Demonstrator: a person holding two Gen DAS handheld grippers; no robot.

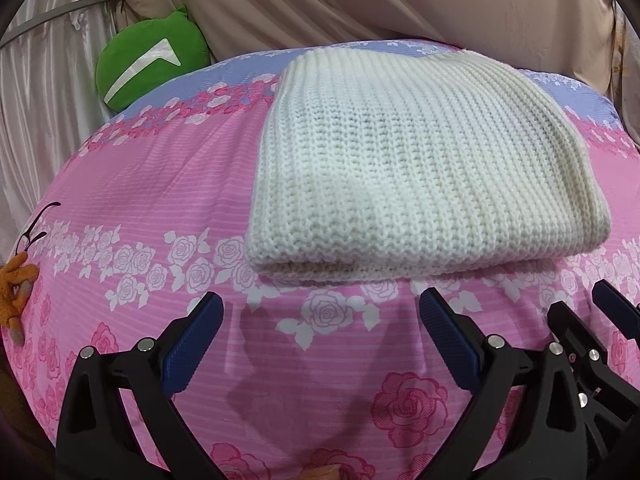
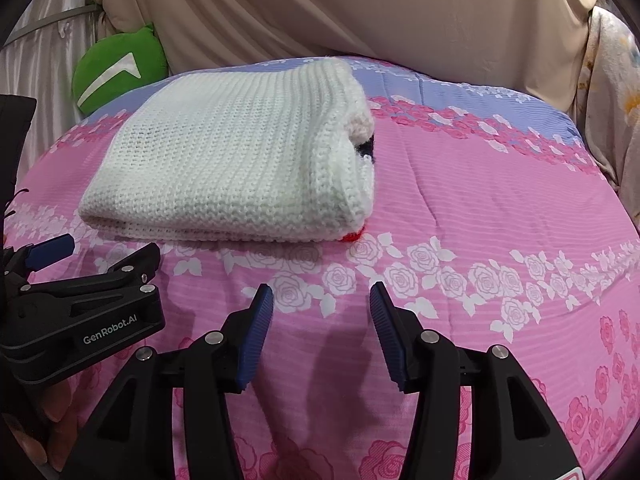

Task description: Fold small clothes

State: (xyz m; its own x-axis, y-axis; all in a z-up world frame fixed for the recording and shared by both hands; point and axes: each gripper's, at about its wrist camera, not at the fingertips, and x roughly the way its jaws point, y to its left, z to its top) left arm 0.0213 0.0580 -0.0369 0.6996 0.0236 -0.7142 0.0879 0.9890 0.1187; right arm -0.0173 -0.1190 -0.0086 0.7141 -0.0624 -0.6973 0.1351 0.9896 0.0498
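A white knitted garment [image 1: 420, 164] lies folded in a thick rectangle on the pink rose-print bedspread [image 1: 160, 184]. It also shows in the right wrist view [image 2: 224, 164], with a bit of black and red trim at its right edge. My left gripper [image 1: 320, 312] is open and empty, just short of the garment's near edge. My right gripper [image 2: 322, 304] is open and empty, a little in front of the garment's near right corner. The left gripper [image 2: 92, 256] shows at the left of the right wrist view; the right gripper's fingers [image 1: 612, 304] show at the right of the left wrist view.
A green cushion [image 1: 152, 56] sits at the bed's far left corner. Beige and white curtains [image 2: 360, 8] hang behind the bed. Black glasses [image 1: 36, 224] and an orange plush toy [image 1: 16, 284] lie at the bed's left edge.
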